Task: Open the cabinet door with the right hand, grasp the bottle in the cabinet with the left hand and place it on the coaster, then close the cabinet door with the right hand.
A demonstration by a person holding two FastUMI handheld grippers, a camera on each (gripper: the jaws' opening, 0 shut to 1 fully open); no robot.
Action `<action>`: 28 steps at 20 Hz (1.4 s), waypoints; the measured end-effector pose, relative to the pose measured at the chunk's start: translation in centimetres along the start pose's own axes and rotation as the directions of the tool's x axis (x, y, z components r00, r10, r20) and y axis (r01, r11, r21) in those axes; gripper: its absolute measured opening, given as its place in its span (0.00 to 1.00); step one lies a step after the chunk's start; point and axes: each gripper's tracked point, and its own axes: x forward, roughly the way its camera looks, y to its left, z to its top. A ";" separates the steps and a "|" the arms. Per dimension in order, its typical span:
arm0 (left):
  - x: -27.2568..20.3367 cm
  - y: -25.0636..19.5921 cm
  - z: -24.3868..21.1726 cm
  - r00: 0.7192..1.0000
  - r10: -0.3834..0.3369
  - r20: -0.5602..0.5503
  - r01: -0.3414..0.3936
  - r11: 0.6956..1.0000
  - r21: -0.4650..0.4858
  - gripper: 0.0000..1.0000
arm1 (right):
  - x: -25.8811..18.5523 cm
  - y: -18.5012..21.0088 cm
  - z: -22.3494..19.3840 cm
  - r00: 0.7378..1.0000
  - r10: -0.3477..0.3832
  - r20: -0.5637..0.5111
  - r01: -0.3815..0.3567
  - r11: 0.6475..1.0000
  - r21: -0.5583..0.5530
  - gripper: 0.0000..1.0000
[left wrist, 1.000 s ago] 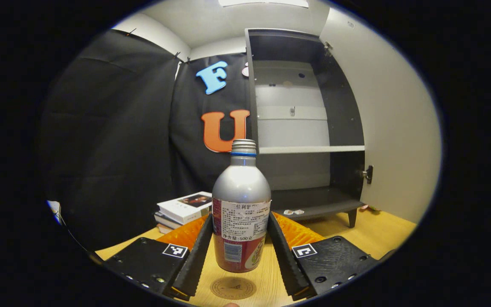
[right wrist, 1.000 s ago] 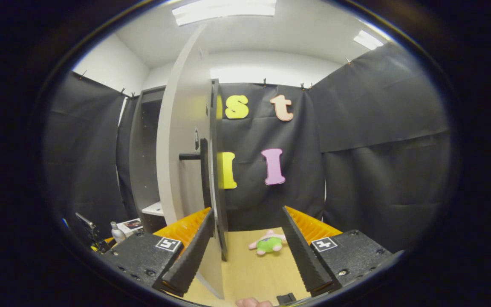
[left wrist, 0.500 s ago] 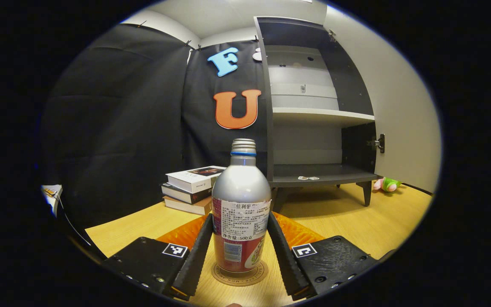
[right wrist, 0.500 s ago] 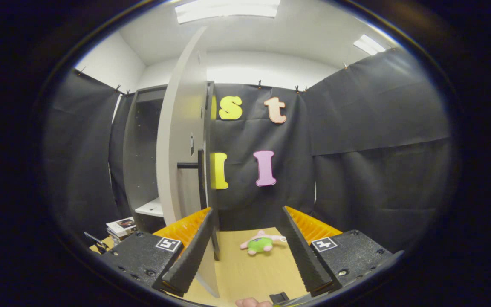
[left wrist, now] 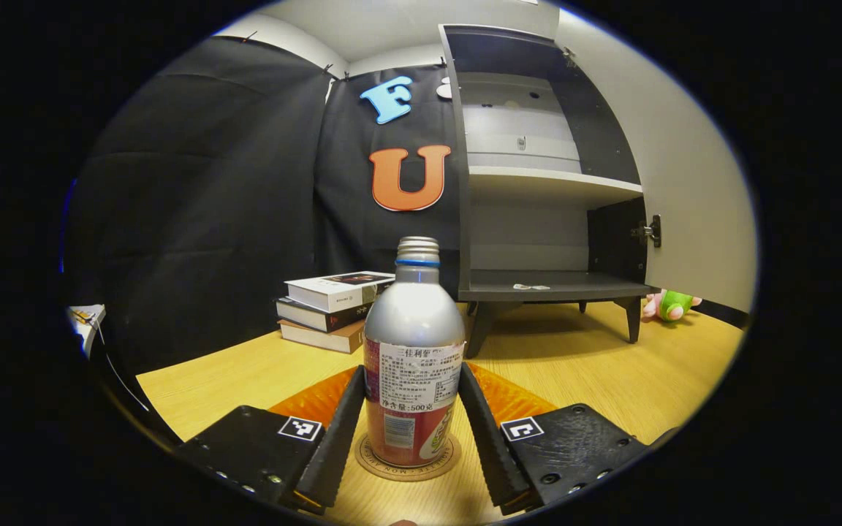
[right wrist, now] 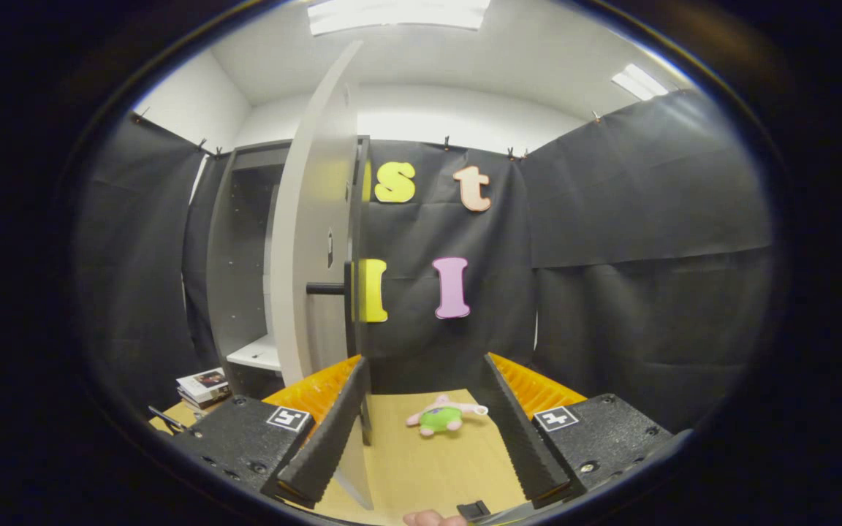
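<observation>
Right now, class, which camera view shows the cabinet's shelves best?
The left gripper view: it looks straight into the open cabinet, showing the shelf and floor panel. The right gripper view catches the cabinet obliquely, mostly hidden behind the door.

Both views low, toward cabinet [left wrist: 538, 183].

Silver bottle [left wrist: 414, 365] upright on coaster [left wrist: 406, 465]

My left gripper [left wrist: 412, 431] and right gripper [right wrist: 427, 431] look alike: black screwed housings, each bearing a square black-and-white marker, orange ribbed panels behind long serrated fingers [right wrist: 322, 446].
</observation>
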 end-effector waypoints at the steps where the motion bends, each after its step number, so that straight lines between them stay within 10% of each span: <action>1: -0.1 0.1 -0.1 1.000 0.000 0.000 0.000 1.000 0.002 0.74 | 0.0 -0.1 0.0 1.000 -0.002 0.002 0.002 1.000 0.002 0.96; 17: -1.0 0.1 -1.2 0.999 -0.005 -0.038 0.004 1.000 -0.013 0.82 | 0.5 -0.4 -0.7 1.000 -0.009 -0.007 0.009 1.000 0.013 0.96; 18: -1.1 0.0 -1.2 0.999 -0.010 -0.040 0.009 1.000 -0.017 0.70 | 0.5 -0.5 -0.8 1.000 -0.010 -0.007 0.010 1.000 0.014 0.96; 19: -1.2 0.0 -1.2 0.999 -0.015 -0.041 0.014 1.000 -0.019 0.85 | 0.4 -0.5 -0.9 1.000 -0.012 -0.007 0.012 1.000 0.014 0.96; 28: -3.7 -0.7 7.8 0.989 -0.046 0.137 0.049 0.999 -0.016 0.93 | 0.4 -1.2 -1.8 1.000 -0.011 -0.013 0.012 0.999 0.038 0.96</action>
